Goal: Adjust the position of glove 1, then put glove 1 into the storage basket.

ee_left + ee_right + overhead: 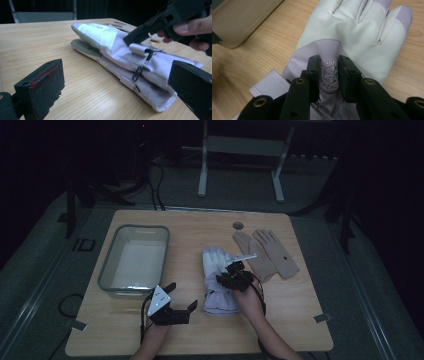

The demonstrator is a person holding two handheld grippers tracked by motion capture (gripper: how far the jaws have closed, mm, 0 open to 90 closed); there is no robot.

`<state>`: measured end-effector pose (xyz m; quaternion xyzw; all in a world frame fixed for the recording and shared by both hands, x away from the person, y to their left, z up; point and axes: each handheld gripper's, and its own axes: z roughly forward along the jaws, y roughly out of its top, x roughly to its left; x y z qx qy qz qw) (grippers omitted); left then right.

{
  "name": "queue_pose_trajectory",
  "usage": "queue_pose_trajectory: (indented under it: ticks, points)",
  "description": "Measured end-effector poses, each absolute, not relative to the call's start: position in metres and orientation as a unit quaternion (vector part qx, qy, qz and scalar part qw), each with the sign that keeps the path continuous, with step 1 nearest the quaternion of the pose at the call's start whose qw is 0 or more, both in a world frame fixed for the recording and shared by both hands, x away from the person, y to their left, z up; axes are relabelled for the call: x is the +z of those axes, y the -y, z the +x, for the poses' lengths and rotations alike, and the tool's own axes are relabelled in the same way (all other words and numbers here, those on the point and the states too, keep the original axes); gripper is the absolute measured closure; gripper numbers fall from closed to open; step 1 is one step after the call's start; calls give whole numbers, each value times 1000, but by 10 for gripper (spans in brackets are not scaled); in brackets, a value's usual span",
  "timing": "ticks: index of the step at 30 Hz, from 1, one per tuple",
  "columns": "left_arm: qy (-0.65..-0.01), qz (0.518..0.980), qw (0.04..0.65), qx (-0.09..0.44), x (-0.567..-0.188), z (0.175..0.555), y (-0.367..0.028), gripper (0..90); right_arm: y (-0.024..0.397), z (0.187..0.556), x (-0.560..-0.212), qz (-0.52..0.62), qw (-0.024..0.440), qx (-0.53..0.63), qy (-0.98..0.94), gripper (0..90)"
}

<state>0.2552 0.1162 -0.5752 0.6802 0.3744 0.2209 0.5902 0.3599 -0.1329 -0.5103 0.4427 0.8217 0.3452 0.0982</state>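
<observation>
A white and lilac padded glove (214,260) lies flat in the middle of the wooden table (300,320), fingers pointing away from me. In the left gripper view a second layer shows under the glove (112,50), with straps and clips at the cuff. My right gripper (236,267) is down on the glove's back. In its own view the right gripper (329,60) has its jaws a little apart on either side of the round snowflake badge (329,77), and the glove (352,30) lies unpinched. My left gripper (182,295) rests open near the front edge, left of the cuff.
A grey plastic tub (107,265) stands empty on the left half of the table. A pair of beige gloves (270,252) lies flat to the right of the white glove. A small round hole (238,225) sits near the table's far edge. A metal stand (202,165) rises behind the table.
</observation>
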Motion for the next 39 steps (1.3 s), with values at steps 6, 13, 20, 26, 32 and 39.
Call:
queue_pose_trajectory:
  ticks: [6, 13, 20, 26, 32, 39]
  points:
    - [-382, 677, 593, 209, -575, 256, -116, 8, 137, 360, -500, 432, 89, 359, -822, 624]
    - [-400, 683, 577, 199, -572, 257, -117, 25, 164, 355, -477, 417, 119, 390, -812, 376]
    - [-431, 697, 552, 155, -569, 262, -113, 25, 192, 359, -483, 405, 86, 399, -818, 185]
    - [-439, 705, 542, 126, -564, 267, -109, 25, 206, 358, -493, 395, 91, 388, -828, 178]
    - [-434, 719, 529, 121, -549, 276, -97, 51, 217, 365, -494, 405, 82, 418, -809, 198]
    - [-444, 746, 487, 98, -541, 291, -78, 146, 205, 371, -492, 420, 42, 428, -799, 140]
